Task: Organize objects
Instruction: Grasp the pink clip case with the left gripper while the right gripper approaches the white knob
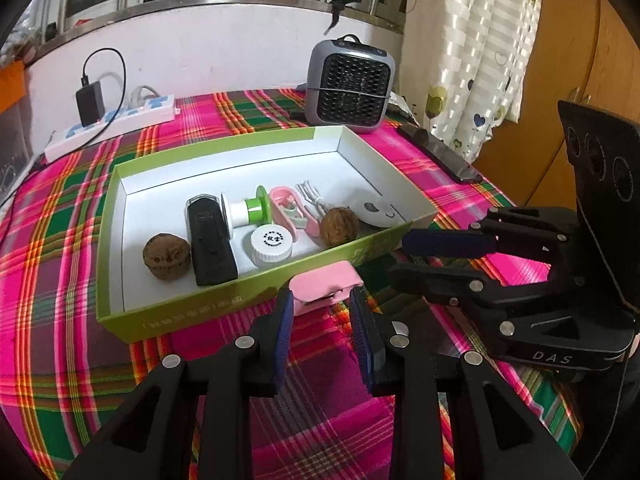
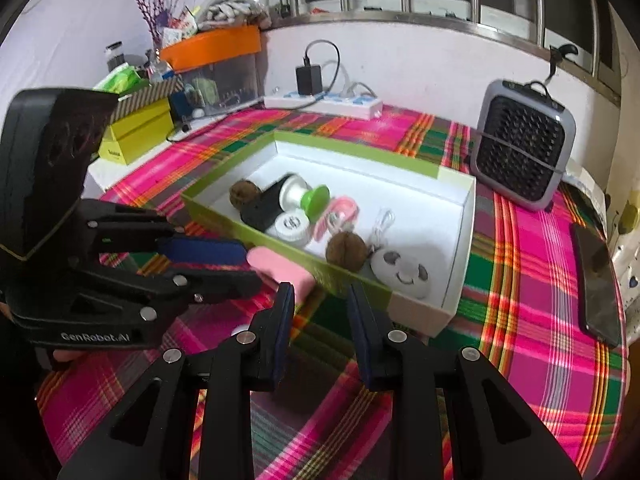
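Meanwhile, left gripper (image 1: 322, 312) clamped a small pink plastic block (image 1: 325, 285) at green cardboard tray's (image 1: 200, 312) 6 o'clock edge; right gripper (image 2: 320, 312) stood open, w/ nothing held.

Black case (image 2: 262, 208) half behind walnut (image 2: 245, 194)

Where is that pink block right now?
The pink block sits between the left gripper fingers, just outside the green box's near wall, in both views.

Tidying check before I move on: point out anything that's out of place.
One pink case is not in the green box with the other small things. It sits outside the near wall, between the fingers of the left hand-held gripper. A phone lies at the table edge.
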`<state>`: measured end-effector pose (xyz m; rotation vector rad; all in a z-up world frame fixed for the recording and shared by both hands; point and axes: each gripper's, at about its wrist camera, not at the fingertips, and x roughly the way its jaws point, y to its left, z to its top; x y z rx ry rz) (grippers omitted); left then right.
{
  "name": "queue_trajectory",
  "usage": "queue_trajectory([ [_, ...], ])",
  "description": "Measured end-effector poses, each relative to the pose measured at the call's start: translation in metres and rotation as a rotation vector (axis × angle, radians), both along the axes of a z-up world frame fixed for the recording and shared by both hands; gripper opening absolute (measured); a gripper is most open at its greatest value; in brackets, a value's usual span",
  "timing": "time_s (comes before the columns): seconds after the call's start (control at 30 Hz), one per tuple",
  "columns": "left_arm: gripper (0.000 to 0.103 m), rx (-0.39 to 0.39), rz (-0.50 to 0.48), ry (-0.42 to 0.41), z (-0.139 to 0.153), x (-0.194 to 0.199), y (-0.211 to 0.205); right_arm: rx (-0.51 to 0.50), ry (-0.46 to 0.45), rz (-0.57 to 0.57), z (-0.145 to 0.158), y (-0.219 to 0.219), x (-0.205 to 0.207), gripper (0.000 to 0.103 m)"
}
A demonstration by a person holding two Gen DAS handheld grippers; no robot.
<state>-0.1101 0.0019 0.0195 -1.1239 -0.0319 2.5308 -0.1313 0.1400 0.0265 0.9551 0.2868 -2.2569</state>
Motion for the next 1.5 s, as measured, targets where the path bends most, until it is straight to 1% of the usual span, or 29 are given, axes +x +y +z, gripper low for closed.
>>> queue_trajectory([
  [0.13, 0.03, 0.009, -0.006, -0.007, -0.004, -0.003, 0.0, 0.017, -0.028, -0.007, -0.007, 0.001, -0.003, 0.029],
  [0.23, 0.03, 0.013, -0.041, -0.022, -0.006, -0.002, 0.004, 0.034, -0.048, -0.008, -0.013, 0.001, -0.005, 0.029],
  [0.37, 0.03, 0.01, -0.096, -0.011, -0.004, 0.007, 0.013, 0.039, -0.076, 0.003, -0.019, 0.002, -0.008, 0.029],
  [0.43, 0.03, 0.005, -0.102, 0.001, -0.002, 0.011, 0.014, 0.033, -0.089, 0.011, -0.021, 0.003, -0.009, 0.029],
  [0.5, 0.03, -0.001, -0.083, 0.014, 0.0, 0.012, 0.011, 0.014, -0.093, 0.024, -0.02, 0.003, -0.008, 0.029],
  [0.7, 0.03, 0.03, -0.013, 0.013, 0.003, 0.007, -0.005, -0.006, -0.114, 0.052, -0.02, -0.005, -0.011, 0.029],
  [0.87, 0.03, 0.03, -0.008, 0.026, 0.006, 0.014, -0.007, -0.026, -0.135, 0.12, -0.021, -0.013, -0.013, 0.029],
  [1.0, 0.03, 0.018, 0.003, 0.031, 0.006, 0.021, -0.007, -0.037, -0.128, 0.182, -0.019, -0.018, -0.007, 0.029],
  [1.07, 0.03, 0.026, 0.015, 0.034, 0.006, 0.026, -0.011, -0.038, -0.116, 0.205, -0.018, -0.019, -0.003, 0.029],
  [1.17, 0.03, 0.046, 0.047, 0.036, 0.006, 0.032, -0.019, -0.035, -0.093, 0.185, -0.016, -0.018, -0.002, 0.029],
  [1.33, 0.03, 0.062, 0.08, 0.018, 0.003, 0.036, -0.026, -0.049, -0.124, 0.136, -0.018, -0.017, -0.017, 0.029],
  [1.43, 0.03, 0.066, 0.1, 0.011, 0.002, 0.038, -0.029, -0.053, -0.141, 0.14, -0.019, -0.02, -0.023, 0.029],
  [1.5, 0.03, 0.07, 0.114, 0.009, 0.002, 0.041, -0.031, -0.048, -0.161, 0.165, -0.021, -0.025, -0.021, 0.029],
])
